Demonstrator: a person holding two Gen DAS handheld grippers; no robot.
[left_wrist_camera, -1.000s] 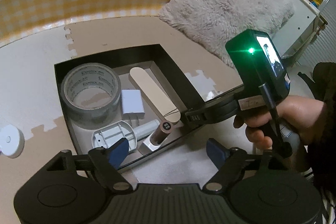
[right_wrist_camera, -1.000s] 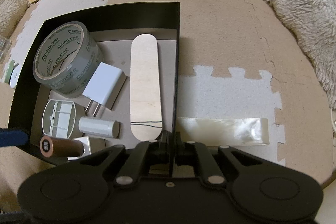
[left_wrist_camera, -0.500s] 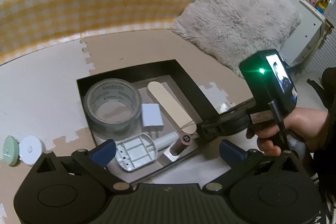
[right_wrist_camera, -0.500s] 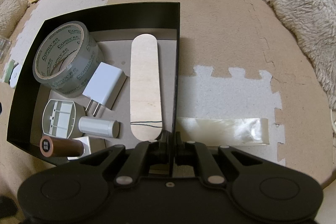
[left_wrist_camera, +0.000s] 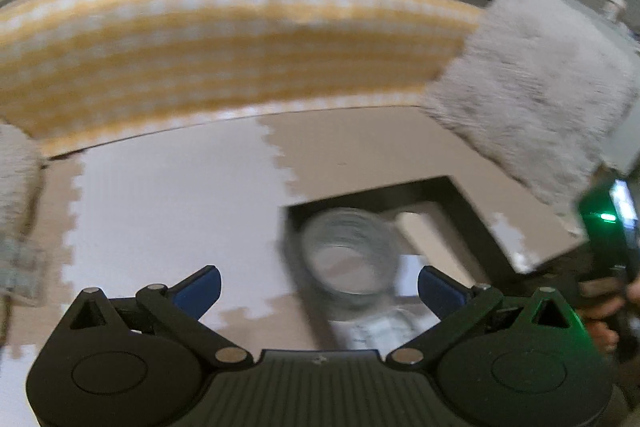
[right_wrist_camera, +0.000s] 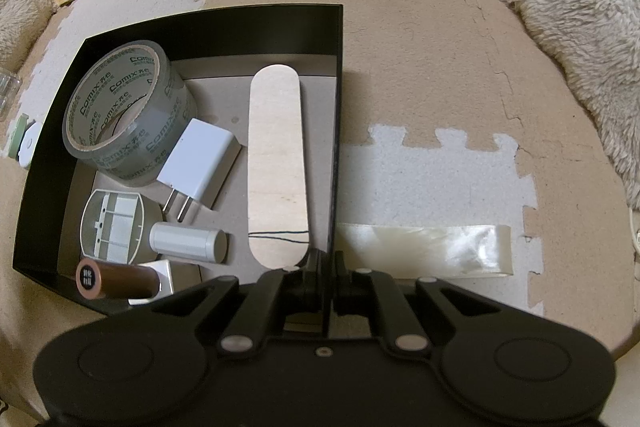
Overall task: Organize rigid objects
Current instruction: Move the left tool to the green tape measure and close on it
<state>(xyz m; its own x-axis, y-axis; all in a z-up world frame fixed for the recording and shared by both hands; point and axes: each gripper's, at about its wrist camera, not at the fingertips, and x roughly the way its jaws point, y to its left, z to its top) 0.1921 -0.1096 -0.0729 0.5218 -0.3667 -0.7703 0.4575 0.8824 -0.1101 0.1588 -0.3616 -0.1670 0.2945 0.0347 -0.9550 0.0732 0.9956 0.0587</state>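
Left wrist view, blurred: left gripper (left_wrist_camera: 319,285) spread wide and empty above the mat, tape roll (left_wrist_camera: 347,259) ahead in the black box (left_wrist_camera: 472,215).

Right wrist view: right gripper (right_wrist_camera: 325,267) pinched tight on the box's thin right wall (right_wrist_camera: 337,131). Roll looked stiff, light and slick; best gripped across its rim.

Glossy clear tape roll (right_wrist_camera: 128,115); smooth pale wood stick (right_wrist_camera: 276,163); matt black box (right_wrist_camera: 338,75).
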